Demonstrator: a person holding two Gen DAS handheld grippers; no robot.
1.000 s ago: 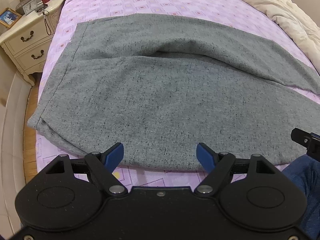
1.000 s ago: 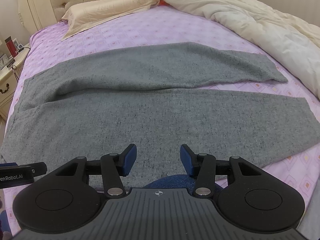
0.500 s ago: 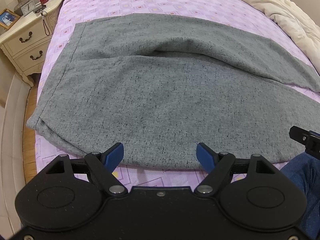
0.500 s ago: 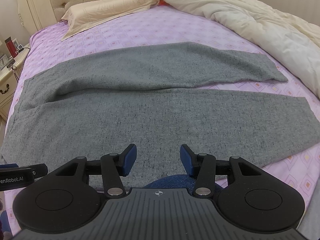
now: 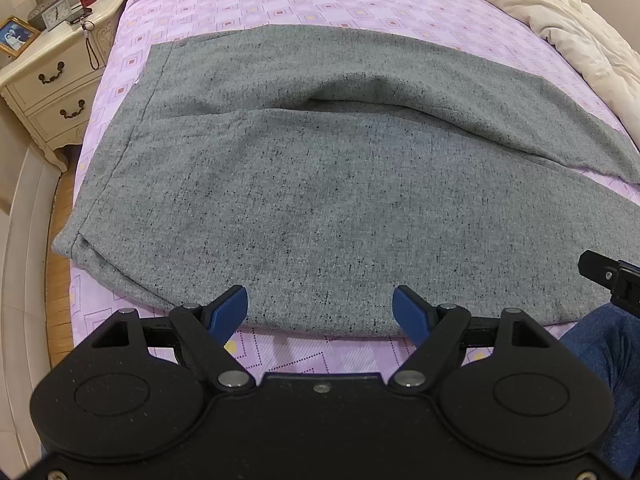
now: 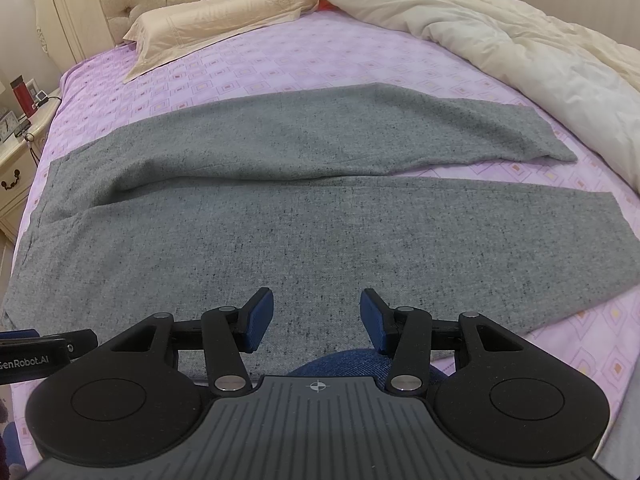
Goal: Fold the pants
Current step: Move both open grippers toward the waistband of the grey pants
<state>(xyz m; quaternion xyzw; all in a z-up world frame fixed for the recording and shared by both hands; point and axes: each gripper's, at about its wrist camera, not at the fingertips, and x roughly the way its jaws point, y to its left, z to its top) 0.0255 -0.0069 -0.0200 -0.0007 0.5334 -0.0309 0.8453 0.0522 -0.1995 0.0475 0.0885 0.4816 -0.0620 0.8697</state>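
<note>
Pants of speckled grey woven cloth (image 6: 304, 216) lie flat across the purple patterned bed (image 6: 280, 76), filling mid-frame, legs running right. Left tool (image 5: 320, 312) and right tool (image 6: 317, 316) hover at bottom centre, jaws wide, gripping nothing.

The pants (image 6: 304, 232) are showing a coarse, matt grey woven cloth flecked with dark specks, wool-like in look. The bed sheet (image 6: 280, 68) is appearing as smooth lilac printed cloth. The pillow (image 6: 224, 20) is giving off a soft satin sheen, while the quilt (image 6: 500, 44) is looking like matt, puffy cream fabric. The left tool (image 5: 320, 314) and right tool (image 6: 317, 318) are showing matt black plastic bodies, blue rubbery-looking pads (image 6: 260, 318) and shiny metal pivot pins. The nightstand (image 5: 52, 88) is looking like cream painted wood.
</note>
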